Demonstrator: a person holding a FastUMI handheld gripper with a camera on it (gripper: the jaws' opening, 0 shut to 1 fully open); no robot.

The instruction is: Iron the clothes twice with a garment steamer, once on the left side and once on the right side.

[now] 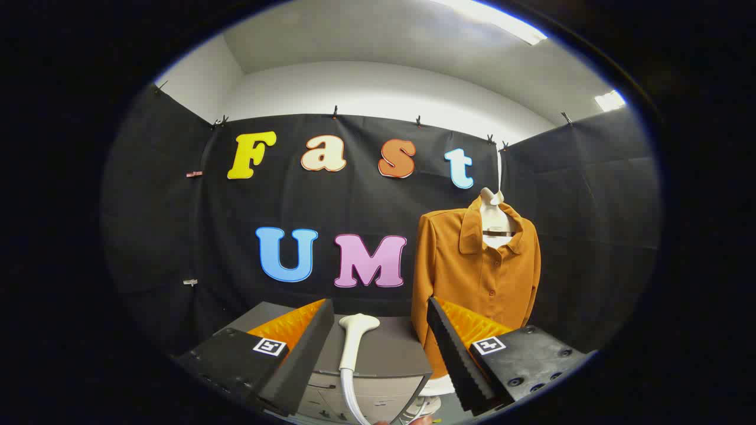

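Steamer head lies on grey cabinet w/ hose trailing down, just ahead of & between wide-spread gripper fingers, not gripped. Shirt hangs beyond, right of cabinet. Looks like neither side ironed yet; pickup + both passes left.

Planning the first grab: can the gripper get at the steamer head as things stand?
Probably yes. The gripper is open, and the white steamer head lies on the grey cabinet between its fingers, nothing blocking it. The orange shirt hangs off to one side.
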